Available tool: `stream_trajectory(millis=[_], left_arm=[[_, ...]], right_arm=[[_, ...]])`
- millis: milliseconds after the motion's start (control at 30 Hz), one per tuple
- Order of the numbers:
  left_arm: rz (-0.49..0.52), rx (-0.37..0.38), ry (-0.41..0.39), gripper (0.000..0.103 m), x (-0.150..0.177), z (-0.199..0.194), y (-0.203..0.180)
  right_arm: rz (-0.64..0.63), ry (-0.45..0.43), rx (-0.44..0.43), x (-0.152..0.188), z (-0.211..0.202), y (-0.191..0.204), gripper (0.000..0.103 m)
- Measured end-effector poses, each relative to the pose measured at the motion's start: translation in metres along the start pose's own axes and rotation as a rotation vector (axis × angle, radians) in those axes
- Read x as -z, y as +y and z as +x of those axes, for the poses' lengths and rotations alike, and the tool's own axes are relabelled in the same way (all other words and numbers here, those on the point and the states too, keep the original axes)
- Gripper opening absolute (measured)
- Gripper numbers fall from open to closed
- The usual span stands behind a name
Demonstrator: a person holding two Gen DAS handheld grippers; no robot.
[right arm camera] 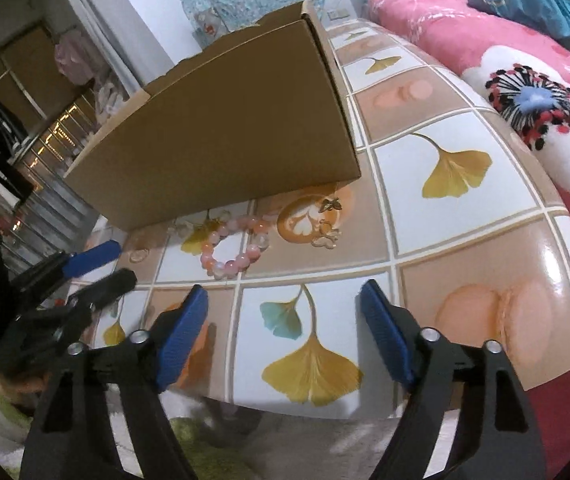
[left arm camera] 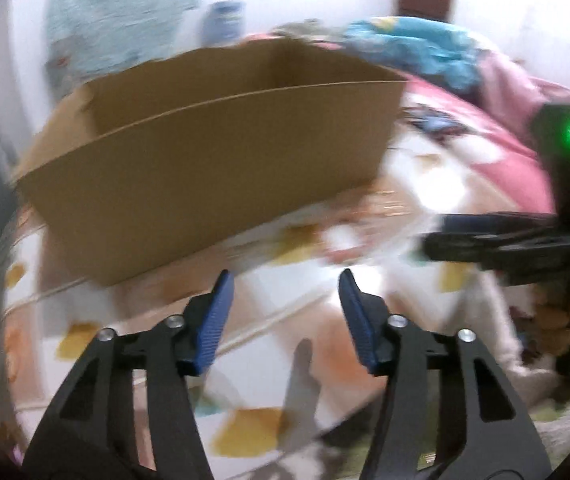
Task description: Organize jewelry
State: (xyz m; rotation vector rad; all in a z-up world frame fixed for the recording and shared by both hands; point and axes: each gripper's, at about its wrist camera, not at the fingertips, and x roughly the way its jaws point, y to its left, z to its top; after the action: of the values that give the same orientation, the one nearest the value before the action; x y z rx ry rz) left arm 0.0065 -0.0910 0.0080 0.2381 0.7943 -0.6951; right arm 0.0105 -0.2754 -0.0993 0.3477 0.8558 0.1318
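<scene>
Right wrist view: right hand-held gripper [right arm camera: 285, 320] gapes empty above the table [right arm camera: 465, 240], short of the bracelet [right arm camera: 237, 248].

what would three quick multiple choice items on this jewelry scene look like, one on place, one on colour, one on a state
1. Where does the bead bracelet lie?
A. inside the cardboard box
B. on the tabletop in front of the cardboard box
C. on the pink quilt

2. What colour are the bracelet's beads?
A. pink and pale
B. green
C. black

3. How is the right gripper?
A. shut on the bracelet
B. shut on the box
C. open, nothing between its pads

Answers:
1 B, it rests on the tiled tabletop just below the box's front wall.
2 A, the beads look pink and whitish.
3 C, bare tabletop shows between the blue pads.
</scene>
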Motion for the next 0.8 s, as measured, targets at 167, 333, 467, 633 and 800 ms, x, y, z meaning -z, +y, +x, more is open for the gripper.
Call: stream_trajectory(millis=[167, 333, 467, 633, 800], left_arm=[[0.195, 0.022, 0.021, 0.042, -0.014, 0.020, -0.051], [0.241, 0.015, 0.070, 0.036, -0.023, 0.051, -0.056], [0.248, 0.019, 0.131, 0.023, -0.025, 0.069, -0.054], [0.232, 0.067, 0.088, 0.008, -0.031, 0.062, -0.049], [0.104, 0.134, -0.008, 0.008, -0.062, 0.023, -0.027]], right_arm=[[0.050, 0.002, -0.034, 0.000, -0.004, -0.012, 0.057], [0.116, 0.013, -0.088, -0.002, -0.007, -0.026, 0.051], [0.129, 0.019, -0.096, -0.002, -0.008, -0.027, 0.050], [0.133, 0.031, -0.103, -0.002, -0.009, -0.029, 0.049], [0.148, 0.031, -0.122, -0.005, -0.007, -0.034, 0.047]])
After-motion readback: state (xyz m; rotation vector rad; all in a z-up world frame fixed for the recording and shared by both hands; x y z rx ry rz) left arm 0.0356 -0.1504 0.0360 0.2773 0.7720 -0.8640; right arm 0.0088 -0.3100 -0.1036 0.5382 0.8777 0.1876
